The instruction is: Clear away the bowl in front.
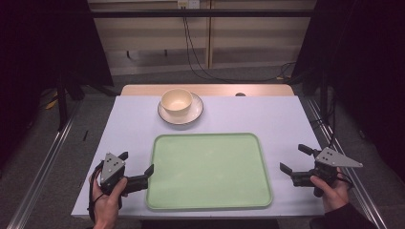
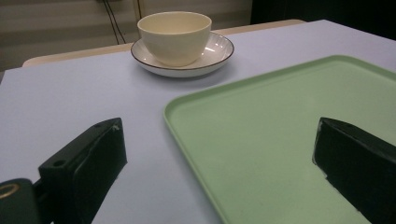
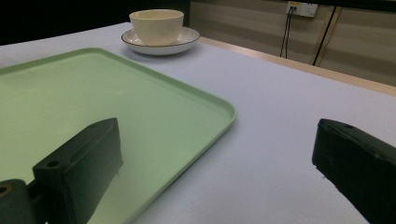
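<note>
Looks like the setup stage here. Both grippers sit idle at the near corners of the pale lavender table top (image 1: 129, 119), one on each side of the flat light-green plastic tray (image 1: 208, 171), and nothing is in hand yet. The likely job is getting the cream ceramic bowl (image 1: 176, 100) and the white saucer with a dark rim (image 1: 193, 114) under it onto that tray.

The left gripper (image 1: 139, 167) has its jaws spread wide with nothing between them; in the left gripper view one jaw hangs over bare table and the other over the tray's left edge. The right gripper (image 1: 296, 159) is the same story — jaws apart, empty, straddling the tray's right rim (image 3: 219, 105) in its own view.

Where the bowl is: far side of the table, at about 12 o'clock from the tray's middle, well apart from both grippers. From the left gripper it sits around 1 o'clock, from the right gripper around 10 o'clock in the high view. The bowl rests upright in the saucer, the saucer clear of the tray's far rim.

How to do it well, probably: reach across with one gripper and come in low and level, pinching the saucer's rim rather than the bowl's thick wall — the bowl is loose on top and could slide if the saucer tips. Steadying the bowl with the other gripper seems wise.
</note>
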Available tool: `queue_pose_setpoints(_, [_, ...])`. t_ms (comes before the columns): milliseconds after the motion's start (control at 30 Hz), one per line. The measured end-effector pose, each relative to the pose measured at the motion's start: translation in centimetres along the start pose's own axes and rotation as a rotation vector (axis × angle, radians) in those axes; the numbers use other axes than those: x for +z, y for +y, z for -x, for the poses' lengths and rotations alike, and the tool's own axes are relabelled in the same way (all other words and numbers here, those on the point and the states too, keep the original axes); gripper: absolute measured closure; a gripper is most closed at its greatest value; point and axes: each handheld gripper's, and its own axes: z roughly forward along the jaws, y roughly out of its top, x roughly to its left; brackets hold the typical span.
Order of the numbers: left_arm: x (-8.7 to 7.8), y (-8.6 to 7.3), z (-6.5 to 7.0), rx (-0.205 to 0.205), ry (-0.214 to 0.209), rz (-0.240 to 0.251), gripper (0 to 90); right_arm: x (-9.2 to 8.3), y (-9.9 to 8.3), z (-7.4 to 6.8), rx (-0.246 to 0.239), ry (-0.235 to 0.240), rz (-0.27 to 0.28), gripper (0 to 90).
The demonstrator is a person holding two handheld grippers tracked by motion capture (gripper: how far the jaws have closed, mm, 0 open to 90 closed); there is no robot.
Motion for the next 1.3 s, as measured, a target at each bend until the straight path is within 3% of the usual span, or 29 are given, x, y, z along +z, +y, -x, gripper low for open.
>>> queue_pose_setpoints(133, [0.3, 0.3, -0.2, 0.007, -0.022, -0.020, 3.3, -0.1, 0.0, 0.1, 0.011, 0.001, -0.002, 1.1])
queue_pose_setpoints(233, [0.5, 0.6, -0.3, -0.020, -0.055, -0.014, 3.5, 0.0, -0.1, 0.1, 0.006, 0.007, -0.004, 1.2])
queue_pose_setpoints(267, [0.5, 0.6, -0.3, -0.020, -0.055, -0.014, 3.5, 0.0, 0.0, 0.1, 0.005, 0.010, -0.002, 1.2])
queue_pose_setpoints(300, [0.6, 0.9, -0.4, 0.015, -0.047, -0.023, 3.5, 0.0, 0.0, 0.1, 0.009, 0.009, -0.001, 1.1])
queue_pose_setpoints(633, [3.1, 2.2, -1.0, -0.014, -0.068, -0.043, 3.5, -0.1, -0.1, 0.2, 0.013, 0.014, -0.006, 0.9])
queue_pose_setpoints(900, [4.8, 2.9, -1.6, -0.007, -0.070, -0.062, 3.7, -0.1, -0.1, 0.2, 0.015, 0.017, -0.007, 0.9])
queue_pose_setpoints(1067, [5.8, 3.3, -2.0, 0.024, -0.065, -0.099, 3.8, -0.1, -0.1, 0.2, 0.013, 0.026, -0.004, 0.9])
queue_pose_setpoints(1300, [7.1, 4.1, -2.2, 0.014, -0.076, -0.103, 4.1, 0.0, -0.2, 0.1, 0.014, 0.024, -0.013, 0.9])
